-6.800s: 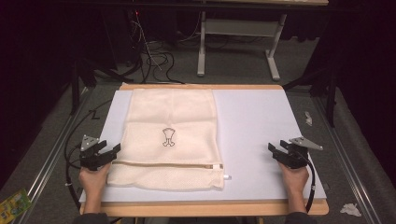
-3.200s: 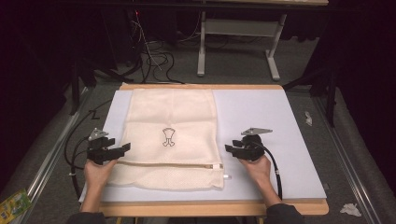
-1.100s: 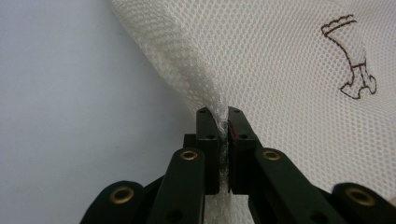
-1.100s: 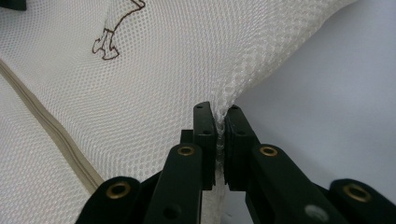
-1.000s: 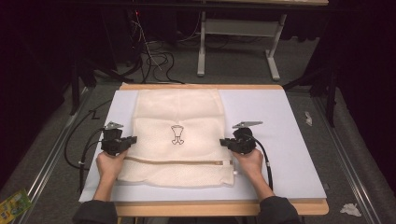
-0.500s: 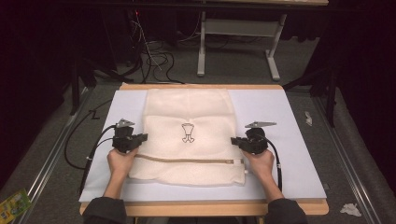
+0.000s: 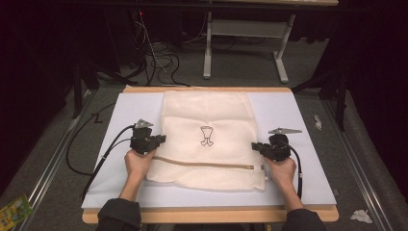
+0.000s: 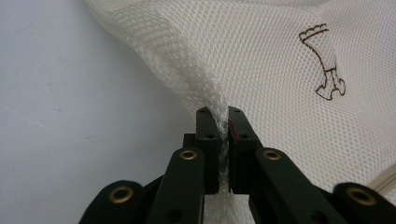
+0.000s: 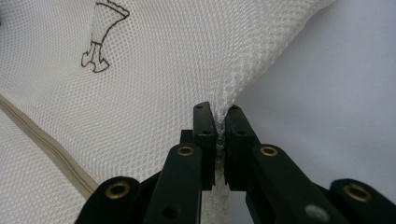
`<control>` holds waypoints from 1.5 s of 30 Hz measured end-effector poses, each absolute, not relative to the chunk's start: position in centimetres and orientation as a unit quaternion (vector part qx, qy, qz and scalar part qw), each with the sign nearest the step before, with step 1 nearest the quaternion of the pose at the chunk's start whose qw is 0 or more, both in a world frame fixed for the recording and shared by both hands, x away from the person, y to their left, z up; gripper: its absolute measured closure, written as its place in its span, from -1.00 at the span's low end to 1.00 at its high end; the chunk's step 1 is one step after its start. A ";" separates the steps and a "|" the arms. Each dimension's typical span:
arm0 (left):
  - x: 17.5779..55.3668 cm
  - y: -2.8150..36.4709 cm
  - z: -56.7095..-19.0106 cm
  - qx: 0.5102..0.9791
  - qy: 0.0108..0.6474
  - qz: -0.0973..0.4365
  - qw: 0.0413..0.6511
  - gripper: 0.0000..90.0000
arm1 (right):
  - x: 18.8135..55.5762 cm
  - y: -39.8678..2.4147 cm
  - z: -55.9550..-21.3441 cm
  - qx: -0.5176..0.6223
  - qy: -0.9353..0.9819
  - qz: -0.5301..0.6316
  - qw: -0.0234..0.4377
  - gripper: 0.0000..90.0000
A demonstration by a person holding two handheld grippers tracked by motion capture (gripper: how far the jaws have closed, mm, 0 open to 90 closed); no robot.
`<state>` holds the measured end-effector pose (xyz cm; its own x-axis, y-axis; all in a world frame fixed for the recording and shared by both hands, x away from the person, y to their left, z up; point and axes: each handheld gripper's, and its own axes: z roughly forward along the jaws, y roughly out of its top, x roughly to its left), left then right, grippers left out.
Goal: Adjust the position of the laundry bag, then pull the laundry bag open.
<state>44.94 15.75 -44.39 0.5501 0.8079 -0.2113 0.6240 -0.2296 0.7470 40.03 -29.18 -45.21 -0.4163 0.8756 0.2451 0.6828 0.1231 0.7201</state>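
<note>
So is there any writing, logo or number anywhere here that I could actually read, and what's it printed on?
No readable words or numbers.
Mesh bag: a small brown outline emblem, a picture and not letters; it also shows in the left gripper view and the right gripper view.
Green and yellow packet on the floor: some print, too small and blurred to read.

This looks like a lab or test room set up for recording, not a home. The wooden table [image 7: 207, 215] carries a plain white sheet [image 7: 298, 115] as a work surface and stands on grey carpet [image 7: 57, 159], with black cables [image 7: 159, 62] tangled on the floor beyond its far edge. A metal desk frame [image 7: 245, 43] stands behind in a dark surround.
</note>
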 end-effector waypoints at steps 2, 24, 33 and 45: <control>44.9 15.4 -44.4 0.775 0.460 0.110 0.419 0.91 | 39.9 -29.6 -45.1 0.528 0.739 0.399 0.125 0.92; 44.4 13.0 -44.8 0.803 0.450 0.107 0.376 0.87 | 39.0 -31.7 -45.7 0.545 0.734 0.384 0.131 0.90; 44.3 12.8 -45.2 0.808 0.447 0.123 0.363 0.85 | 38.6 -31.4 -46.0 0.544 0.737 0.376 0.136 0.88; 43.8 13.0 -45.7 0.803 0.443 0.149 0.370 0.64 | 38.4 -31.4 -46.2 0.544 0.737 0.372 0.148 0.66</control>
<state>43.76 13.04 -45.69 0.5632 0.8216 -0.0884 0.6004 -0.3334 0.7269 38.35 -31.41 -46.23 -0.3640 0.9126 0.1864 0.6914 0.1306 0.7106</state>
